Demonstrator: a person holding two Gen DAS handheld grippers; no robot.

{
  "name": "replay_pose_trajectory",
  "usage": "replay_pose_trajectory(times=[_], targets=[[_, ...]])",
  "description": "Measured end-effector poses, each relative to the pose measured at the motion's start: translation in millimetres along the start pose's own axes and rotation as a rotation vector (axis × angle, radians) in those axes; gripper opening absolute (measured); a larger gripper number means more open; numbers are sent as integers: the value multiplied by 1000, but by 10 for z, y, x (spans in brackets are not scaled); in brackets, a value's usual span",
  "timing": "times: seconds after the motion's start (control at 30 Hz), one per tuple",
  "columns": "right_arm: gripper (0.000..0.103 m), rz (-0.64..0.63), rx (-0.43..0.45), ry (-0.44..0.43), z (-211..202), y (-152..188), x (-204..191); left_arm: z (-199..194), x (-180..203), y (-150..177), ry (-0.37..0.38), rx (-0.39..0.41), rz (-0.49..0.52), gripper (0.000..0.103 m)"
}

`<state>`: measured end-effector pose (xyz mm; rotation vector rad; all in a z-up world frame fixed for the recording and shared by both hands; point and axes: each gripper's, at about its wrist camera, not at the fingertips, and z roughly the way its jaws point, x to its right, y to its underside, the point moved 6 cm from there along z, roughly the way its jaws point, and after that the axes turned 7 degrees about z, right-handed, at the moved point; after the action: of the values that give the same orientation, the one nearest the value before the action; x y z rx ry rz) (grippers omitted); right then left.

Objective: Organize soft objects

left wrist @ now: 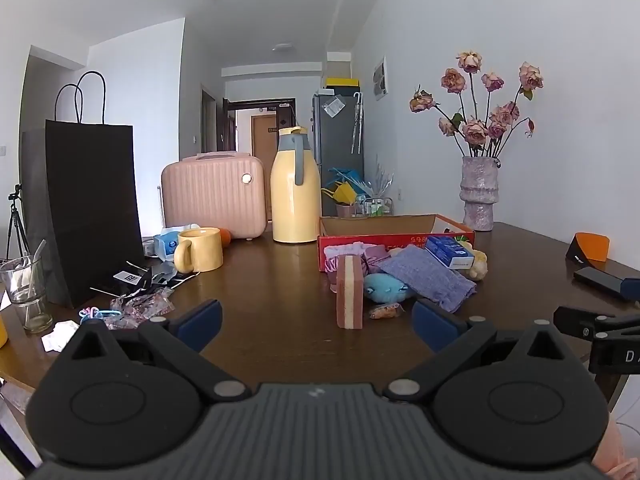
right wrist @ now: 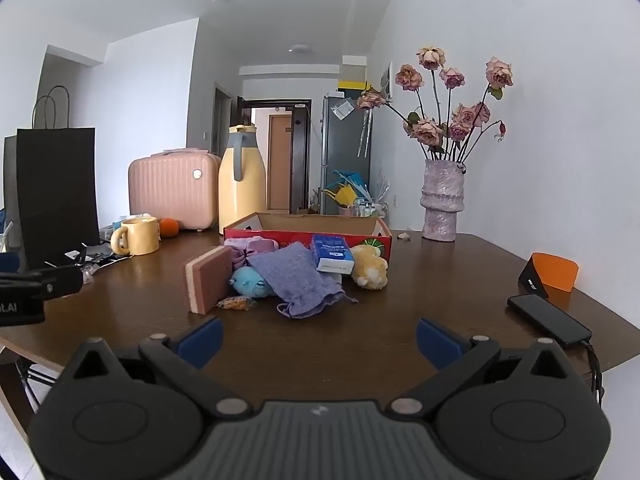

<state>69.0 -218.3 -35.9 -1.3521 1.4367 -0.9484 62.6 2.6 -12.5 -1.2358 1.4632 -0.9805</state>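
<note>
A pile of soft things lies on the brown table in front of a red cardboard box (left wrist: 400, 226) (right wrist: 280, 235): a pink sponge (left wrist: 349, 291) (right wrist: 208, 278) standing on edge, a blue plush (left wrist: 386, 287) (right wrist: 250, 281), a purple cloth pouch (left wrist: 428, 276) (right wrist: 296, 276), a yellow plush (right wrist: 370, 267) (left wrist: 478, 266), pink fabric (right wrist: 256, 247) and a blue tissue pack (left wrist: 450, 252) (right wrist: 332, 256). My left gripper (left wrist: 316, 326) is open and empty, short of the sponge. My right gripper (right wrist: 318, 340) is open and empty, short of the pouch.
A yellow mug (left wrist: 200, 250), yellow thermos (left wrist: 295, 188), pink case (left wrist: 214, 196) and black paper bag (left wrist: 86, 208) stand left and behind. A vase of dried roses (right wrist: 442, 200) stands back right. A phone (right wrist: 548, 318) and orange-black stand (right wrist: 548, 274) lie right.
</note>
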Motion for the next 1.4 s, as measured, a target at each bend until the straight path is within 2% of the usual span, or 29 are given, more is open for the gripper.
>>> replay_pose_trajectory(times=[0.77,1.4], targets=[[103,4,25,20,0,-41,42,-23,8,-26,8,18,7,103],[103,4,25,21,16,-9,50,-10,-2,5,0,4,3,103]])
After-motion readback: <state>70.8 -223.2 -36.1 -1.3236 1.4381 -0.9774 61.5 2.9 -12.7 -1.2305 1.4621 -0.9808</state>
